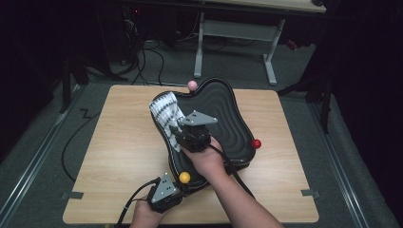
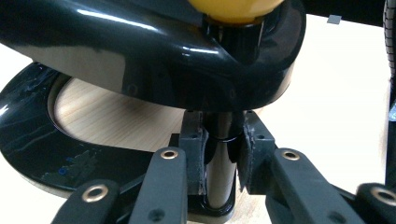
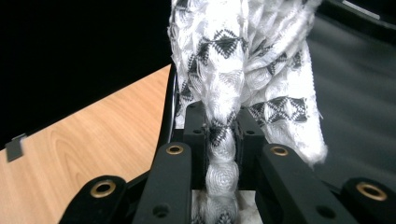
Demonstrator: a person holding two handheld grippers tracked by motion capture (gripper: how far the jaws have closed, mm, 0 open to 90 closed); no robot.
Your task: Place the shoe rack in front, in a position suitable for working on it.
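A glossy black three-lobed tray [image 1: 233, 128] stands raised on a base on the wooden table [image 1: 123, 142], with a pink ball [image 1: 192, 85], a red ball [image 1: 256, 143] and a yellow ball [image 1: 184, 177] at its corners. My left gripper [image 1: 175, 189] is shut on the black post [image 2: 220, 163] under the yellow ball [image 2: 233, 9], at the near edge of the table. My right gripper [image 1: 178, 130] is shut on a white cloth with black patterns [image 1: 166, 111], bunched between its jaws [image 3: 222, 154] over the tray's left part.
The tray's ring-shaped black base [image 2: 28, 144] rests on the table. A white desk frame [image 1: 237, 33] and cables [image 1: 142, 61] stand on the floor behind the table. Grey tape marks [image 1: 72, 195] sit at the table's near corners.
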